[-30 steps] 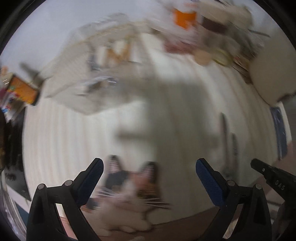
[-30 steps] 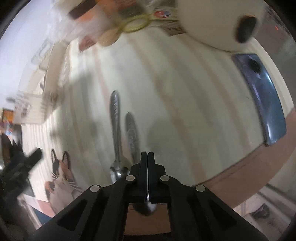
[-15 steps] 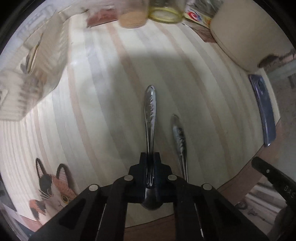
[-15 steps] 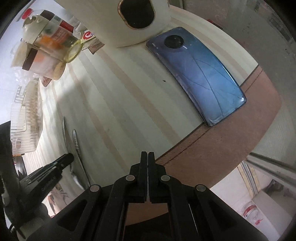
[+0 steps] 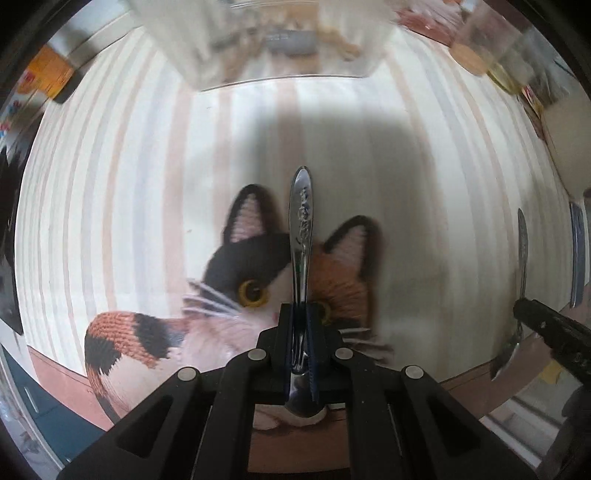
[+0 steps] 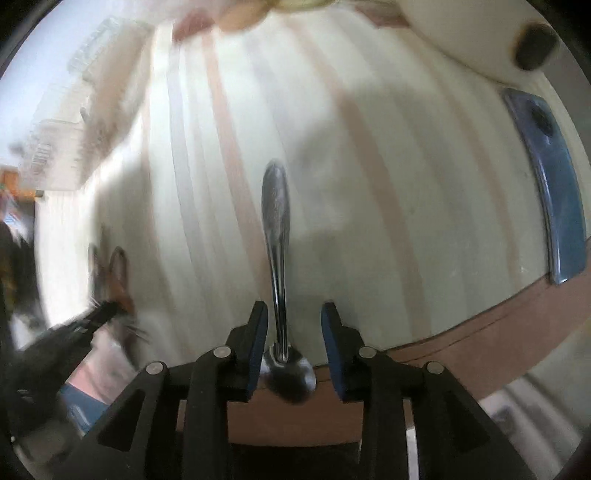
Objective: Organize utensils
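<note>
My left gripper (image 5: pixel 300 325) is shut on a metal spoon (image 5: pixel 302 221), its handle pointing forward above the cat picture (image 5: pixel 258 288) on the striped tablecloth. A second metal spoon (image 6: pixel 276 229) lies on the cloth near the table's front edge; it also shows at the far right of the left wrist view (image 5: pixel 521 251). My right gripper (image 6: pixel 294 332) is open with its pads either side of that spoon's neck, the bowl just under the jaws. A clear utensil organiser (image 5: pixel 273 40) stands at the back.
A blue phone (image 6: pixel 554 184) lies at the right near the table edge. A large white rounded object (image 6: pixel 472 33) sits behind it. Jars and packets (image 5: pixel 491 48) crowd the back right. An orange box (image 5: pixel 44 74) is at the back left.
My left gripper, shut on its spoon, has carried it left over the cat picture toward the organiser. My right gripper has opened and swung back to straddle the second spoon.
</note>
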Motion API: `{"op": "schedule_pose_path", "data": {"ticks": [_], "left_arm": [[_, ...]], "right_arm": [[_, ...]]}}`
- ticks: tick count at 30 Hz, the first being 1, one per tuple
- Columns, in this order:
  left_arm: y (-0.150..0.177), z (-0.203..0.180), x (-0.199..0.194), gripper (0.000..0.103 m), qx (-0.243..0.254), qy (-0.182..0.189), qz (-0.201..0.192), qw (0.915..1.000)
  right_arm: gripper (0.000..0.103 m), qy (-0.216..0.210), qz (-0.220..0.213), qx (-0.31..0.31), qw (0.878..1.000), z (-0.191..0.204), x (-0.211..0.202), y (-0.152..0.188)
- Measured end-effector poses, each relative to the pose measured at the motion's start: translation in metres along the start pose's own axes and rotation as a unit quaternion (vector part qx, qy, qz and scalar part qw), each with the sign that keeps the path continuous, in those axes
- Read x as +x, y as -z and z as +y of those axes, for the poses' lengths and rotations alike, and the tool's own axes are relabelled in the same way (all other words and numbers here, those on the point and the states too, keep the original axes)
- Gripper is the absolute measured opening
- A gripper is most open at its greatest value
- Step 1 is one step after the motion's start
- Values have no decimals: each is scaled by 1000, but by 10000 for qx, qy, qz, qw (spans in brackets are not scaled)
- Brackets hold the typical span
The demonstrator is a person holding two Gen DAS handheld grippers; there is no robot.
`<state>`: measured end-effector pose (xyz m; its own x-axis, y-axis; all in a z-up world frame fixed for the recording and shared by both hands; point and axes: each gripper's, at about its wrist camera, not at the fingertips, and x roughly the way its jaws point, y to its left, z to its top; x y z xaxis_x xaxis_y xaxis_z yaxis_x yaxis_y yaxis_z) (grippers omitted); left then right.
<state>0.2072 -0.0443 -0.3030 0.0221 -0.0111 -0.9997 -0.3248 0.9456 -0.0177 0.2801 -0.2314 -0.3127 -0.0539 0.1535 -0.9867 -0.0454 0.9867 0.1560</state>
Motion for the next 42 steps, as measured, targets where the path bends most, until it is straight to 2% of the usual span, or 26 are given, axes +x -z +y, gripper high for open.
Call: {"op": "schedule_pose_path", "data": {"ticks": [2, 3, 4, 5, 7, 9, 12, 15, 19, 23, 25, 27, 33, 36, 39, 42], "left_arm": [[4, 6, -2, 5, -14, 82, -34, 10000], [6, 7, -2, 5, -23, 121, -51, 9999], [6, 12, -2, 5, -12, 136, -58, 9999], [6, 14, -2, 5, 2, 156, -66, 9999], [6, 21, -2, 7, 1, 228, -79, 9997], [2, 25, -1, 8, -11, 303, -66, 9995], [-4, 33, -1, 9, -40, 402, -44, 9992], [-9, 43, 2, 9, -51, 443, -57, 9990], [-17, 45, 8, 9, -79, 494, -65, 9987], [-16, 49, 6, 7, -86, 496, -126, 9987], [-15, 50, 6, 5, -180, 531, -168, 9983], [-11, 56, 2, 5, -215, 327, -259, 9989], [-7, 100, 0, 5, -640, 218, -208, 9975], [-4, 116, 2, 5, -808, 337, -177, 9960], [-5, 119, 3, 8, -780, 338, -156, 9963], [-6, 121, 2, 9, -767, 337, -163, 9963]], "right_arm": [[37, 420, 21, -189, 9989, 17, 8, -3], [33, 508, 3, -211, 9985, 22, 11, -3], [28, 548, -36, -241, 9982, 26, 13, -4], [12, 565, -66, -288, 9980, 31, 15, -5], [7, 565, -55, -406, 9976, 42, 22, -8], [7, 331, 38, -459, 9984, 51, 27, -8], [7, 192, 112, -610, 9979, 69, 36, -6], [7, 393, 72, -750, 9964, 80, 41, -2], [7, 336, 111, -663, 9972, 82, 48, -5], [7, 383, 105, -707, 9967, 70, 45, -4], [7, 427, 88, -709, 9965, 66, 31, 8], [6, 446, 58, -725, 9964, 67, 22, 12], [3, 81, 8, -948, 9955, 98, 27, 13], [4, 123, 7, -1137, 9934, 115, 31, 12], [4, 263, 76, -1250, 9918, 123, 33, 11], [4, 228, 166, -1233, 9920, 123, 34, 11]]}}
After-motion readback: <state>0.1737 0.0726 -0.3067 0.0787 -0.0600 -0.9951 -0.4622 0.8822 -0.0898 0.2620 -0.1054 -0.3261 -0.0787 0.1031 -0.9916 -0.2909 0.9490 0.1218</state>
